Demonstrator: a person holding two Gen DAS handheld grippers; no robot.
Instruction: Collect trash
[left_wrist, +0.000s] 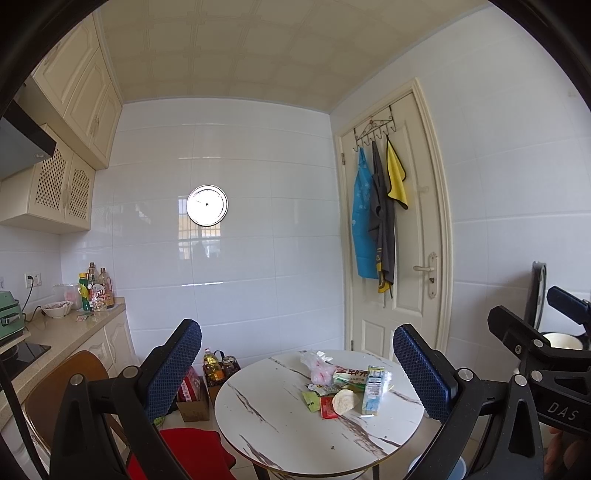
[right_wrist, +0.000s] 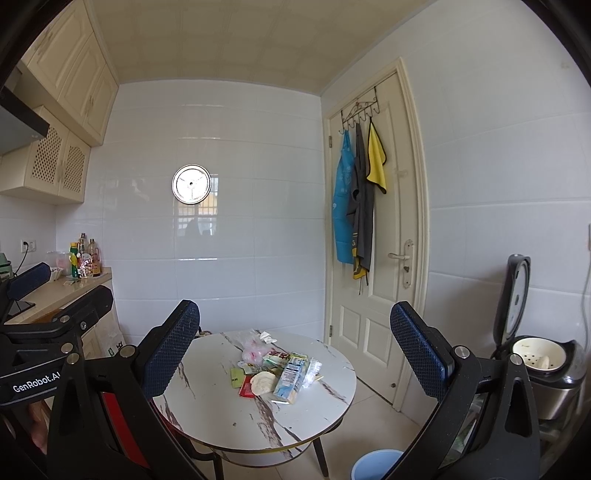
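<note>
A pile of trash (left_wrist: 341, 387) lies on the round white marble-pattern table (left_wrist: 277, 424): a pink plastic bag (left_wrist: 319, 371), a blue-and-white carton (left_wrist: 372, 393), a crumpled white wad (left_wrist: 343, 400), red and green wrappers. The pile shows in the right wrist view (right_wrist: 277, 373) on the same table (right_wrist: 221, 417). A blue bin (right_wrist: 375, 465) stands on the floor under the table's right edge. My left gripper (left_wrist: 297, 373) is open and empty, held above and short of the table. My right gripper (right_wrist: 295, 350) is open and empty, likewise short of the pile.
A chair with a red cushion (left_wrist: 195, 450) stands left of the table. A kitchen counter (left_wrist: 62, 332) with bottles and a bowl runs along the left. A cardboard box (left_wrist: 194, 402) and oil bottle sit on the floor. A rice cooker (right_wrist: 543, 365) stands at right, a door (right_wrist: 380, 240) behind.
</note>
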